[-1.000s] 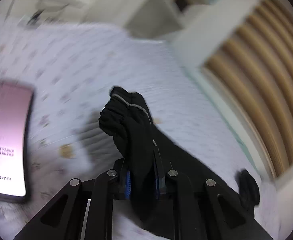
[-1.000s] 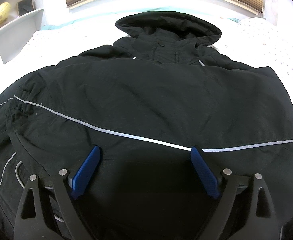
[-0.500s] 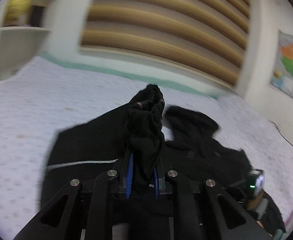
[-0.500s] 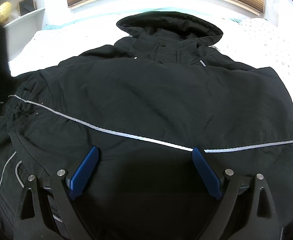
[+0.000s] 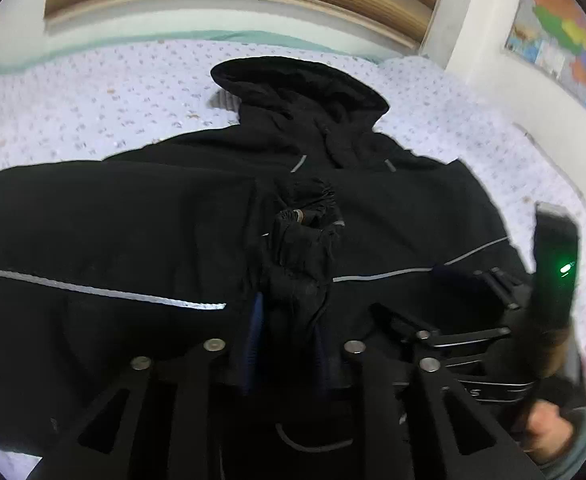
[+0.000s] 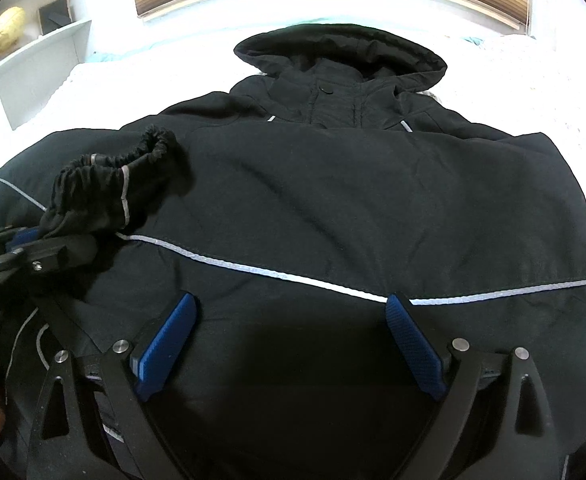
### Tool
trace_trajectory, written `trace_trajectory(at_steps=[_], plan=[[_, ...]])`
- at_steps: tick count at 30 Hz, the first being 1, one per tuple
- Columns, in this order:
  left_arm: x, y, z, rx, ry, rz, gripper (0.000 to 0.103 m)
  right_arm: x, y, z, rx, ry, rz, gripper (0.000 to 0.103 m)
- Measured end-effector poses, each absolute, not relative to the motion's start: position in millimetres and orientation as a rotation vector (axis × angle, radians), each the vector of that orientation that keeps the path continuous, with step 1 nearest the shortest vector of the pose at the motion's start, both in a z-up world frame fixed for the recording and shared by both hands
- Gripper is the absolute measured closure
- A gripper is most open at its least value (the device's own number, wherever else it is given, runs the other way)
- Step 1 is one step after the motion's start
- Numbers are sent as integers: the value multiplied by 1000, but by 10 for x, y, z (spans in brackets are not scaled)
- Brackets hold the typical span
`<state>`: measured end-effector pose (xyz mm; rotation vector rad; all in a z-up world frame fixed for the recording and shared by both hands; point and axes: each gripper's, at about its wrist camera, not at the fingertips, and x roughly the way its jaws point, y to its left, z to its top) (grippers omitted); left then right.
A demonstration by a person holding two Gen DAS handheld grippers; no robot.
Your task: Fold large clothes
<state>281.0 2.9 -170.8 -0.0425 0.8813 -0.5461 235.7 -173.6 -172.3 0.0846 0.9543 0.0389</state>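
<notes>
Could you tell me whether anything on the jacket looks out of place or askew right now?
Only the sleeve cuff: it is bunched and pinched in the left gripper, held over the jacket chest rather than lying flat. That looks like mid-fold, not a fault. The right gripper hovers open over the hem. No damage shows.

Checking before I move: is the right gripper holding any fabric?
No, the right gripper has its blue fingers spread apart over the black jacket.

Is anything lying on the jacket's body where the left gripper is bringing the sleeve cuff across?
Nothing visible. The left gripper is shut on the sleeve cuff above the jacket; the torso panel there is bare. The right gripper hangs open nearer the hem.
</notes>
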Motion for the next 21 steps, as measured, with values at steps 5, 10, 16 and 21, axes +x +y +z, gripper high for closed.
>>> trace_trajectory(at_steps=[5, 10, 16, 21], plan=[[2608, 114, -1575, -131, 899, -678, 47, 2352, -1747, -1582, 127, 1015, 59, 6], [2464, 287, -1420, -161, 899, -705, 47, 2331, -1770, -1243, 363, 991, 208, 6], [2299, 677, -1239, -168, 833, -614, 47, 2648, -1425, -1243, 480, 1053, 292, 10], [2241, 1082, -1151, -175, 808, -492, 47, 2808, -1144, -1371, 439, 1109, 280, 71]])
